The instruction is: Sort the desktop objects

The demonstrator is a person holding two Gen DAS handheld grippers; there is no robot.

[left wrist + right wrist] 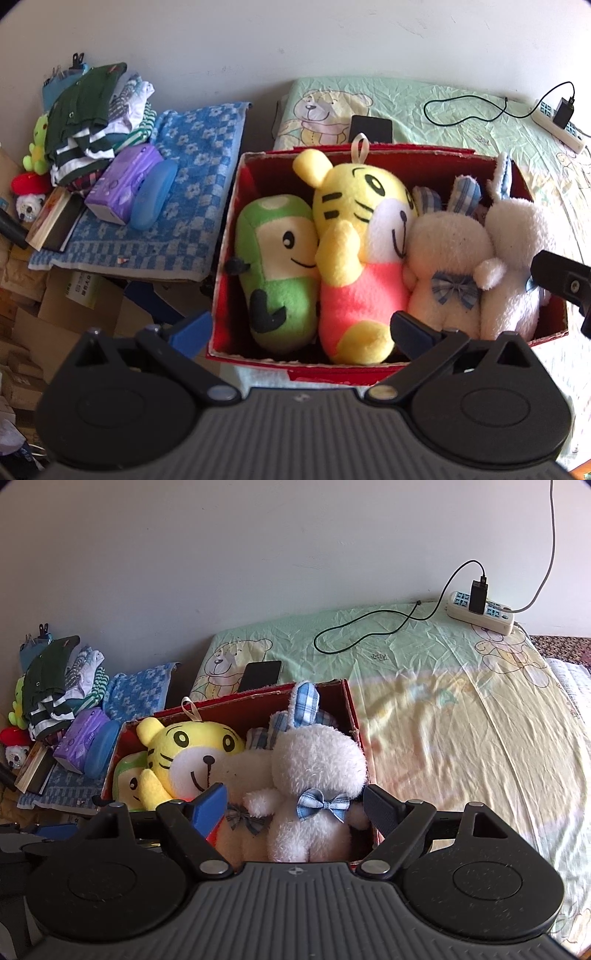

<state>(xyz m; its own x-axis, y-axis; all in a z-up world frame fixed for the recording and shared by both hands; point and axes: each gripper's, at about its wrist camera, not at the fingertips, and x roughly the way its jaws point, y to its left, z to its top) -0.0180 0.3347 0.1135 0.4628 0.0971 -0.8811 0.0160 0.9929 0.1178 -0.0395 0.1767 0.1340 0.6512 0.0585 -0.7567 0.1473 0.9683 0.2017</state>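
On the bed (461, 720), under a pale green sheet printed with cartoon bears, stands a red cardboard box (369, 373) packed with soft toys. Side by side inside lie a green plush (277, 273), a yellow tiger plush (362, 258) with a pink belly, and two white rabbits (447, 258) wearing checked bows, all touching. A black phone (260, 675) lies on the sheet just behind the box. Further back, by the plain white wall (258, 572), a power strip (480, 613) holds a black charger whose cable loops over the sheet.

Beside the bed, a blue flowered towel (199, 184) covers a lower surface carrying a purple tissue pack (122, 184), a blue oval case (155, 195), books and a heap of folded clothes (92, 122). Cardboard boxes (74, 295) crowd the floor below.

The left gripper (299, 328) hovers at the near edge of the box, jaws wide and holding nothing. The right gripper (295, 805) hangs over the rabbits, jaws also spread wide, on either side of the nearer rabbit (317, 768) without visibly pinching it.
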